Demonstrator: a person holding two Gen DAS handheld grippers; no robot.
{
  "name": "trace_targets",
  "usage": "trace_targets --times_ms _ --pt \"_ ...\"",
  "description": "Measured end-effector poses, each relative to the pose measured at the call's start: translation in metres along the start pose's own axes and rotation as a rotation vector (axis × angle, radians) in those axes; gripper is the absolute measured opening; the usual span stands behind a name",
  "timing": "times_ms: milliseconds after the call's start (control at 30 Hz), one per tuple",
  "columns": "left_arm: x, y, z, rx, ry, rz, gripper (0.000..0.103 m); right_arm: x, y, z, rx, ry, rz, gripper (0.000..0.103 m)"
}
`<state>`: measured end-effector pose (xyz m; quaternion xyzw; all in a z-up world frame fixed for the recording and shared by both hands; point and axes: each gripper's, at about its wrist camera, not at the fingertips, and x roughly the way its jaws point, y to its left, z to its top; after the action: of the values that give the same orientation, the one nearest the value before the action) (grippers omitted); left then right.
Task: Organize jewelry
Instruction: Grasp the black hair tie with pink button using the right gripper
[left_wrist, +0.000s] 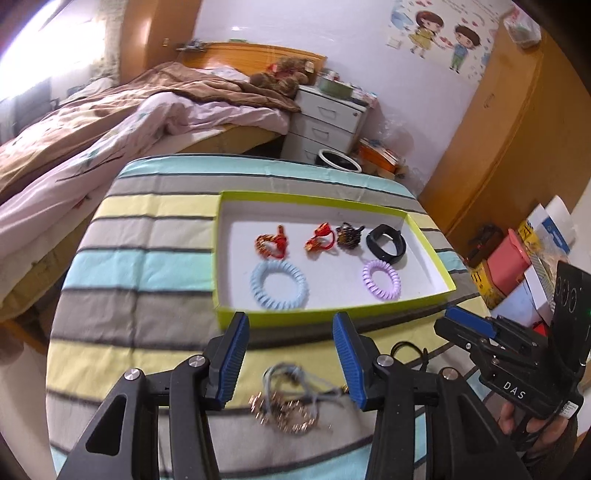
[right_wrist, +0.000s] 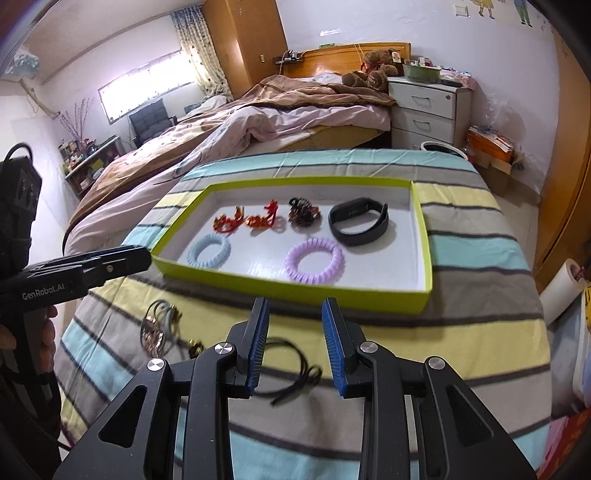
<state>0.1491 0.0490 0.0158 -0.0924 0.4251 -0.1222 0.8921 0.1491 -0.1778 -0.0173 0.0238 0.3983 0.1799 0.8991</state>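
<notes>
Hovering low in the frame of its own view, the left tongs (left_wrist: 291, 321) stand apart with nothing between the blue pads, just short of the near wall of a lime-green tray (left_wrist: 332, 316) that sits on the striped worktop (left_wrist: 147, 258). Below them, at the lower middle of that view, a tangle of gold chain and grey cord (left_wrist: 288, 398) lies on the cloth outside the tray. The right tongs (right_wrist: 295, 306) are likewise apart and empty, near the tray's front edge in the right wrist view; a black cord loop (right_wrist: 291, 363) lies on the cloth beneath them. Inside the tray, a pale blue coil band (left_wrist: 279, 283) and a lilac coil band (left_wrist: 381, 279) occupy the near row, while two red-and-gold pieces (left_wrist: 273, 243), a dark beaded piece (left_wrist: 349, 236) and a black wristband (left_wrist: 386, 245) line the far row. All are apart from one another.
</notes>
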Motion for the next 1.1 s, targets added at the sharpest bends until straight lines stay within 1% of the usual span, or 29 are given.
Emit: trace_targets --times_ms 100,200,267,300,367,400,633,733,867,1033,1100 --pt "-0.007 0.007 -0.015 -0.027 0.001 -0.012 0.047 0.000 0.004 -0.009 0.010 0.012 0.024 0.031" --pt "-0.012 0.011 -0.027 -0.033 0.006 -0.004 0.047 0.000 0.010 -0.019 -0.002 0.023 0.045 0.032" --pt "-0.017 0.015 -0.035 -0.050 0.003 -0.018 0.047 0.000 0.015 -0.024 -0.012 0.026 0.060 0.033" --pt "-0.019 0.017 -0.037 -0.059 0.002 -0.020 0.047 0.000 0.016 -0.025 -0.016 0.027 0.070 0.034" --pt "-0.023 0.022 -0.044 -0.081 -0.004 -0.021 0.047 0.002 0.022 -0.029 -0.027 0.040 0.078 0.043" --pt "-0.025 0.025 -0.048 -0.086 -0.004 -0.022 0.047 0.004 0.025 -0.030 -0.035 0.044 0.080 0.043" --pt "-0.034 0.043 -0.065 -0.134 -0.008 -0.038 0.047 0.016 0.037 -0.035 -0.075 0.084 0.049 0.043" --pt "-0.032 0.049 -0.071 -0.157 0.010 -0.043 0.047 0.022 0.038 -0.037 -0.075 0.103 0.042 0.043" --pt "-0.031 0.055 -0.078 -0.179 0.026 -0.075 0.047 0.026 0.041 -0.037 -0.085 0.119 0.033 0.043" --pt "-0.031 0.056 -0.082 -0.166 0.032 -0.075 0.047 0.030 0.046 -0.036 -0.105 0.120 0.007 0.043" --pt "-0.032 0.056 -0.082 -0.166 0.031 -0.077 0.047 0.031 0.047 -0.036 -0.108 0.120 0.004 0.040"
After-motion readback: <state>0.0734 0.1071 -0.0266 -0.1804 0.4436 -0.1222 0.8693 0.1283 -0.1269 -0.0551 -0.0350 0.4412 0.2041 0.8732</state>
